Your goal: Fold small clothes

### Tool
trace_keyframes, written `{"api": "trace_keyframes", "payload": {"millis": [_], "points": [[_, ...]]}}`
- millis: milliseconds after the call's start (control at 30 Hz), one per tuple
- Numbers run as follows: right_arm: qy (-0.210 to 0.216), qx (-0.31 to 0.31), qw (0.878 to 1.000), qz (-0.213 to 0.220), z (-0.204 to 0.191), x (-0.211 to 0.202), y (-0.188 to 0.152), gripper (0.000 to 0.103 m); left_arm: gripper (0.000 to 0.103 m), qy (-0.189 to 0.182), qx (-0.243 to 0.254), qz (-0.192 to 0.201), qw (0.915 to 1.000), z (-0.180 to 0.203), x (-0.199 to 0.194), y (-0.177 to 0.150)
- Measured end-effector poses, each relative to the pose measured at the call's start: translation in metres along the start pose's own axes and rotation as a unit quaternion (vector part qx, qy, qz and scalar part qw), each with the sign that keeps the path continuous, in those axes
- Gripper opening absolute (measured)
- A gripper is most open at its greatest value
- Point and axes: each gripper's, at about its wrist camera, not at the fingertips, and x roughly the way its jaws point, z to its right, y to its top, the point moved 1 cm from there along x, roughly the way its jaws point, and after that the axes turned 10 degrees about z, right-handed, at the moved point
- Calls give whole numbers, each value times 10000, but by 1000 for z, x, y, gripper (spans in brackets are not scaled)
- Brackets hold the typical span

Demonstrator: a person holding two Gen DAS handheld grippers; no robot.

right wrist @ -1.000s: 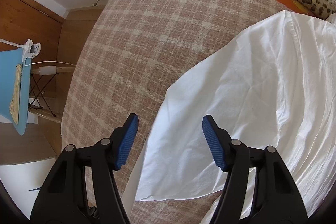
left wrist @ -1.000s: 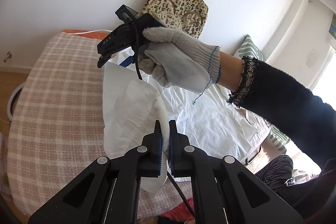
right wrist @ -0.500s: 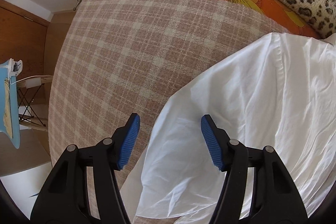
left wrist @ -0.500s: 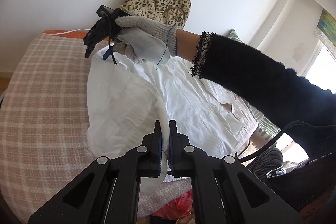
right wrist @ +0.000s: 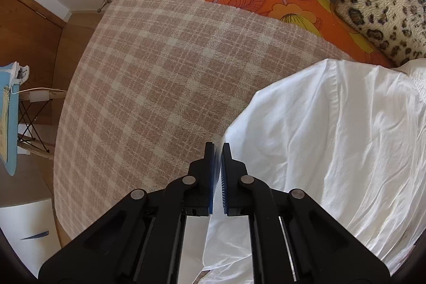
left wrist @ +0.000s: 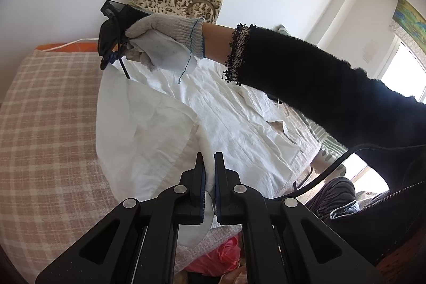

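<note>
- White cotton garment lies spread over the checked blanket on the bed, one side lifted and partly folded over.
- Left gripper: jaws pressed together, pinching a fold of the garment at its near edge.
- Right gripper: jaws pressed together at the garment's far edge; the cloth runs in between the pads, so it appears pinched.
- Risk: the right grip sits at the very hem. Judged from here, a pull could slip the thin fabric free and drop the fold.
- Risk: uneven lift between the two grippers would likely skew the crease.
- Pose: the gloved right hand reaches across the bed with its gripper aimed steeply down; the left gripper points slightly downward.
</note>
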Motion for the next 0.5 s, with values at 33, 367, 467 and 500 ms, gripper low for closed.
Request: {"api": "trace_keyframes", "payload": {"millis": [33,367,467,500], "points": [[-3,25,9999,113,5,-9,1,4,4,12,67,-27,10000,4,3,0],[624,742,9928,697,70,-73,8,3,4,-163,761,-348,9964,50,49,1],[678,534,9954,417,65,-62,-2,7,4,-195,760,-408,9961,52,57,-4],[564,417,9969,366,60,-54,-6,15,4,-196,733,-436,9962,53,61,-5]]}}
